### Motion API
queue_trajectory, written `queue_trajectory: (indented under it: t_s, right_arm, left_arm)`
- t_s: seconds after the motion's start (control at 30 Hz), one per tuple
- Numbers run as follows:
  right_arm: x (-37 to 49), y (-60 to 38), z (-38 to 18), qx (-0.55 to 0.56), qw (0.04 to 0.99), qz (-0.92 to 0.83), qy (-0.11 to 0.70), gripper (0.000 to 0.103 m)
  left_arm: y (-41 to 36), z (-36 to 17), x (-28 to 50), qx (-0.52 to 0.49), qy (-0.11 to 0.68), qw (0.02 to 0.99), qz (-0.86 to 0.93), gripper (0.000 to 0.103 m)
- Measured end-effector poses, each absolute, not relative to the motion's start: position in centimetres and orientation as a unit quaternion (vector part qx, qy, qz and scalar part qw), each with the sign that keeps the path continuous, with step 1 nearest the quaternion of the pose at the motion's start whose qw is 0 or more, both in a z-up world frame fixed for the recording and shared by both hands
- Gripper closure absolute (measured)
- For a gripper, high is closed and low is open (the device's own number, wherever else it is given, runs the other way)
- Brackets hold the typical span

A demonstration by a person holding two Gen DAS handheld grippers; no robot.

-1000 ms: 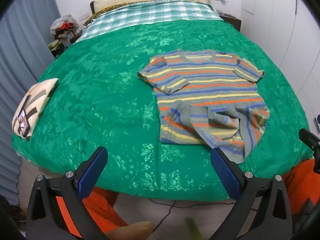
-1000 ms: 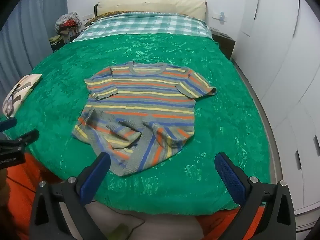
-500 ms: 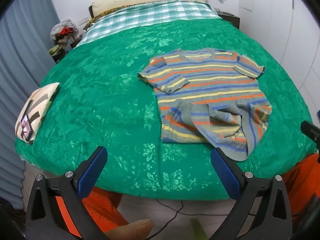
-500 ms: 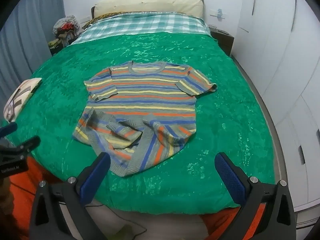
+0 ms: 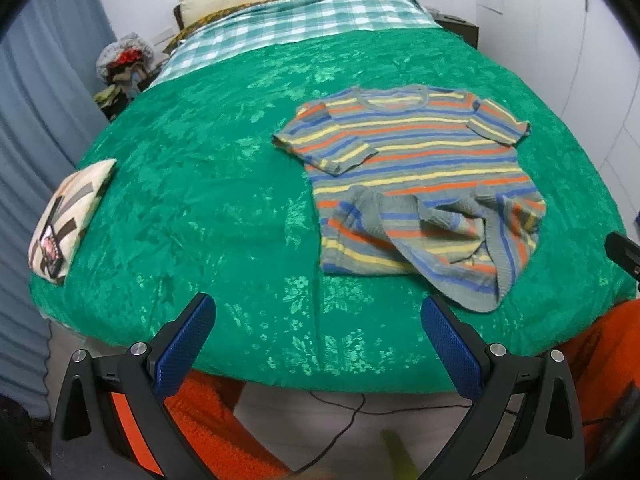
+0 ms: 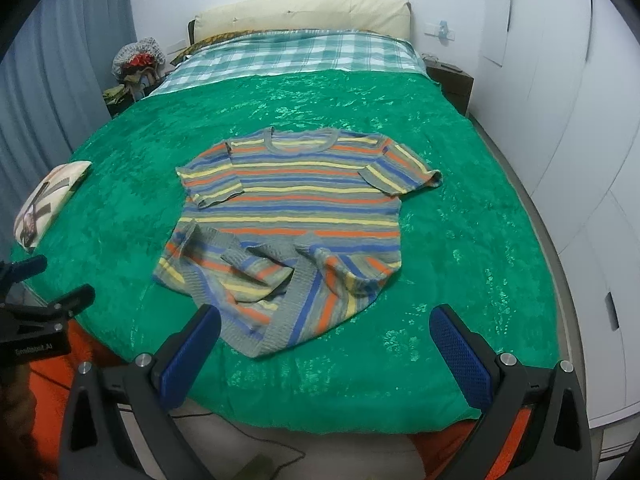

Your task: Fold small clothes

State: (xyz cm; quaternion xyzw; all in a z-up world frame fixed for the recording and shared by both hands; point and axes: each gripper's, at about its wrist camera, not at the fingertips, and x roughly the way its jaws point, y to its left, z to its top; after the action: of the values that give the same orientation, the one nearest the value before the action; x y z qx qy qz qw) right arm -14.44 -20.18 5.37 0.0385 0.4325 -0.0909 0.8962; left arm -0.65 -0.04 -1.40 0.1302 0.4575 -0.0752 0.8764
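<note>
A small striped knit sweater (image 5: 416,172) in grey, orange, yellow and blue lies face up on the green bedspread (image 5: 208,184), neck toward the headboard. Its hem (image 6: 276,292) is crumpled and folded back on the near side. It also shows in the right wrist view (image 6: 296,200). My left gripper (image 5: 318,332) is open and empty, held off the near edge of the bed, left of the sweater. My right gripper (image 6: 324,340) is open and empty, just short of the crumpled hem. The left gripper also shows at the left edge of the right wrist view (image 6: 48,284).
A patterned cushion (image 5: 66,216) lies at the bed's left edge. A checked sheet (image 6: 296,56) and a cream headboard (image 6: 300,16) are at the far end. White wardrobe doors (image 6: 568,140) stand on the right. A pile of clothes (image 6: 134,64) sits at the far left. A cable (image 5: 344,416) lies on the floor.
Both grippers have risen and tilted slightly toward the bed, so the sweater sits a little lower and nearer in view. Both stay open. The sweater has not moved.
</note>
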Motion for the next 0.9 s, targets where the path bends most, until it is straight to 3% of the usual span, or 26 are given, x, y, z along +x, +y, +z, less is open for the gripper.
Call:
queue_trajectory:
  t_s: [0.9]
  right_arm:
    - [-14.5,-19.0,5.1,0.023,0.892,-0.081,0.444,0.0]
  left_arm:
    - [0.3,-0.9,-1.0,0.139,0.447,0.881,-0.064,0.0]
